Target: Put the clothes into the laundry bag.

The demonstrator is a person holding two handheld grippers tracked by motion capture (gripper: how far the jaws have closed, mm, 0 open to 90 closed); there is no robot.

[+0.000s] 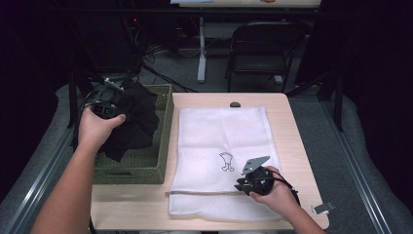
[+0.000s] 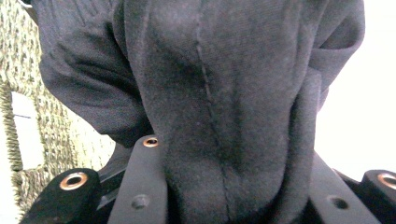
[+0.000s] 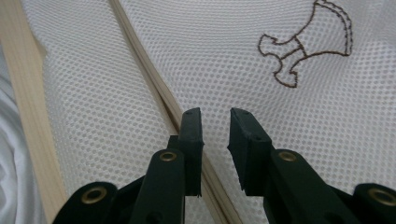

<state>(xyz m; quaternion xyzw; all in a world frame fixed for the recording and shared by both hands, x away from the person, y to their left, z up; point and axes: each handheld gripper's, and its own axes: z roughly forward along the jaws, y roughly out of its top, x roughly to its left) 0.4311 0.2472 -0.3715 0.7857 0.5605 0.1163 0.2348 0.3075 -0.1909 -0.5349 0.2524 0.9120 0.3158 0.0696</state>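
Pale wooden bench (image 1: 297,146), rectangular, smooth grain.

White mesh laundry bag (image 1: 221,146): flat rectangle spread down the bench's middle, fine honeycomb weave, beige zip band (image 3: 154,88) across its near end, small brown stitched emblem (image 3: 306,44) near its centre.

Olive woven basket (image 1: 163,136): rectangular, coarse plaited walls, at the bench's left edge.

Black soft knit garment (image 1: 134,122): crumpled, matte, seamed, hanging in folds above the basket, lower part draped into it.

Left arm: forearm stretched far-left over the basket, hand raised. Left tongs (image 2: 233,186) clamped on a thick bunch of the black garment; cloth fills the gap between the jaws.

Right arm: hand low at the bench's near right, wrist bent inward. Right tongs (image 3: 215,135) point leftward over the bag just at the zip band, jaws narrow, a slim gap, nothing between them.
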